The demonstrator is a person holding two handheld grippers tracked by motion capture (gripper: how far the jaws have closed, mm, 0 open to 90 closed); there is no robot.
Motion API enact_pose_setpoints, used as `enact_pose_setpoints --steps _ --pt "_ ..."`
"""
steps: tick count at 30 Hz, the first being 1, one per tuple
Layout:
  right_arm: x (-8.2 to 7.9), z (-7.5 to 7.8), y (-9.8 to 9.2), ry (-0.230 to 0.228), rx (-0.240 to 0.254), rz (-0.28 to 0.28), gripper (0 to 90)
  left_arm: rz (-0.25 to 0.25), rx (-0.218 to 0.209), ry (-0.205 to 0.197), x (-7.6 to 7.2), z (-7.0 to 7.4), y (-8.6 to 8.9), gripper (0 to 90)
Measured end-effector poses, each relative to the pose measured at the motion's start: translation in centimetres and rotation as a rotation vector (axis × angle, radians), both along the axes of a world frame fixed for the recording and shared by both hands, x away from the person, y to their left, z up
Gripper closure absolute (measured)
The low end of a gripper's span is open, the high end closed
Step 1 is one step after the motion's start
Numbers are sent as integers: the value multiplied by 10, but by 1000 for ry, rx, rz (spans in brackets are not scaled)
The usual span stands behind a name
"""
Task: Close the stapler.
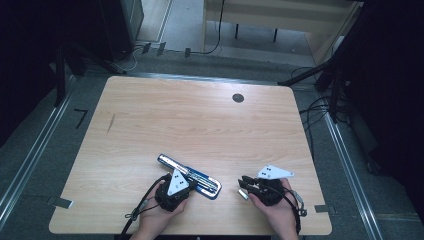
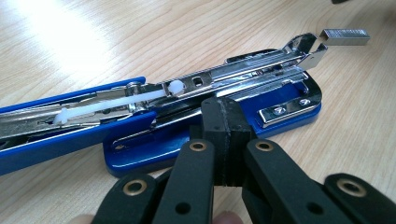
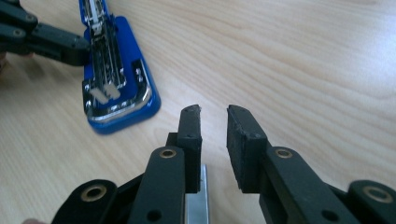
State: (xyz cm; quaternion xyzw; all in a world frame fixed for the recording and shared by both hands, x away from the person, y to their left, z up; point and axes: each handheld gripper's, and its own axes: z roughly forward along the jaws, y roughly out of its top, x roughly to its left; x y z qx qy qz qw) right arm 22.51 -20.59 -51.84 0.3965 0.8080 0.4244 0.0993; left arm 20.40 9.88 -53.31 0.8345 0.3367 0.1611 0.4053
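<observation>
At the left edge of the wooden tabletop (image 1: pixel 150 120), near the front, a hand (image 1: pixel 159 220) comes in from the bottom holding the left tool (image 1: pixel 187 186). Its two black jaws are pressed flat together with nothing between them, and their tips rest against the side of the stapler (image 1: pixel 190 176), on the blue base just below the metal track. In the left gripper view the closed left tool (image 2: pixel 223 122) sits right at the middle of the stapler (image 2: pixel 187 116).

The stapler lies opened out flat, slanting from upper left to lower right across the front of the tabletop. Its blue top arm is swung back to the left, and the shiny metal channel lies exposed over the blue base, with a white plastic pusher visible inside it.

Just past the front end of the stapler, a short strip of staples (image 2: pixel 344 37) shows in the left gripper view, close to the mouth of the channel but a little apart from it.

Further right, the other hand (image 1: pixel 280 212) holds the right tool (image 1: pixel 242 186), pointed left toward the stapler. In the right gripper view its jaws stand apart with a clear gap between the pads, and the right tool (image 3: pixel 214 135) has the staples (image 3: pixel 196 207) lying low against the inner face of one jaw; I cannot tell whether the other pad touches them. The stapler (image 3: pixel 116 84) lies up and to the left of these jaws, near but not touching.
</observation>
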Motion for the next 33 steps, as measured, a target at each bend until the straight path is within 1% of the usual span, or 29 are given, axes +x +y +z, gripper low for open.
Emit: enact_pose_setpoints --steps 5,10,13,17,27,31,33 --pt "-9 -5 -6 10 -19 4 766 1 -1 0 0 0 0 900" --pt "-16 -8 -9 26 -25 8 760 1 1 -1 0 0 0 900" --pt "-19 -12 -8 44 -30 18 753 1 1 -1 0 0 0 900" --pt "-23 -15 -6 51 -48 31 746 1 1 -1 0 0 0 900" --pt "-27 -20 -3 55 -71 39 731 1 -2 0 0 0 0 900" --pt "-30 -20 -6 52 -69 35 735 0 0 0 0 0 0 900" --pt "-29 -21 -6 51 -62 26 756 0 0 0 0 0 0 900"
